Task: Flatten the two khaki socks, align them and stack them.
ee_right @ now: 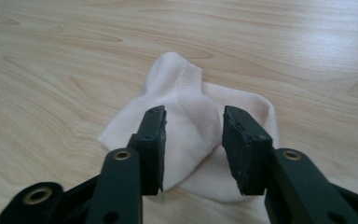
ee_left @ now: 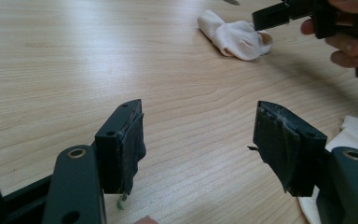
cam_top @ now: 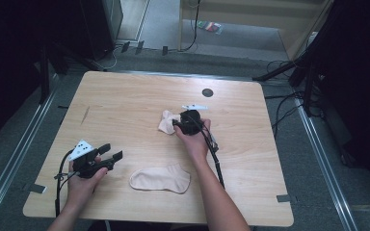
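— Looking from the high view, where are the socks?

— A flat sock (cam_top: 160, 178) lies on the wooden surface (cam_top: 125, 110) between the two forearms, near the left tongs (cam_top: 112, 151); a bunched sock (cam_top: 167, 121) sits just ahead of the right tongs (cam_top: 177, 126).

— What does the right gripper view add?

— Jaws partly spread either side of that bunched sock's (ee_right: 186, 140) ribbed cuff, not pinching it.

— And the left gripper view?

— Jaws spread wide over bare wood, holding nothing. No readable writing anywhere.
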`<state>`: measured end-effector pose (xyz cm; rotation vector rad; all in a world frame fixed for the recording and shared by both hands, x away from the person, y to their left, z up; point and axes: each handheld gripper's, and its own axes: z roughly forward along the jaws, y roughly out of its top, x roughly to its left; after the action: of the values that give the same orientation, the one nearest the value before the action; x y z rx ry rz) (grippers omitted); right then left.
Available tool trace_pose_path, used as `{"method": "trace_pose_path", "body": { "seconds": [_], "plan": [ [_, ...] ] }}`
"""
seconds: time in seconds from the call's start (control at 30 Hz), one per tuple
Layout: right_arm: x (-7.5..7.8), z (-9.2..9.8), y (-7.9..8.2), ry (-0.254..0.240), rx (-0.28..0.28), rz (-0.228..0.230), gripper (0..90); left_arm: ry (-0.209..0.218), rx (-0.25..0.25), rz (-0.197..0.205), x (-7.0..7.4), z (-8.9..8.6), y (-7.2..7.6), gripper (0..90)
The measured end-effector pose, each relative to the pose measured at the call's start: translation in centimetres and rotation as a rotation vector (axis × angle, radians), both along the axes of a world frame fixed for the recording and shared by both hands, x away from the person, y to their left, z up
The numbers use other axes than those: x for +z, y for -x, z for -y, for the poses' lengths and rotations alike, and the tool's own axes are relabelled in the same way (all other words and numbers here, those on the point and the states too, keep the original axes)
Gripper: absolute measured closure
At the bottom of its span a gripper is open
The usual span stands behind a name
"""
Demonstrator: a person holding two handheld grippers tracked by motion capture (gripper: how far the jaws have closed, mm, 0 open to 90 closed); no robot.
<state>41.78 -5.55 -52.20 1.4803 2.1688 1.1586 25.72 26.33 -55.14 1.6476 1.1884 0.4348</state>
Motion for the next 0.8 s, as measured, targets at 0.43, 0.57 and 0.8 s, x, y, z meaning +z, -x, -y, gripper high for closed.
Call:
{"method": "trace_pose_path", "body": {
  "seconds": [0.43,0.57,0.8],
  "plan": [
    [-1.0,-1.3,-0.7,0.037,-0.027,0.028,85.6,0.000,-0.001,-0.002,0.0,0.0,0.0,34.5],
    [1.6,-2.4,-0.1,0.025,0.038,0.068,85.6,-0.001,-0.003,-0.004,0.0,0.1,-0.1,34.7],
    [5.5,-5.3,1.2,0.016,0.140,0.121,85.8,0.002,0.000,-0.003,0.0,0.1,-0.1,34.8]
  ]
}}
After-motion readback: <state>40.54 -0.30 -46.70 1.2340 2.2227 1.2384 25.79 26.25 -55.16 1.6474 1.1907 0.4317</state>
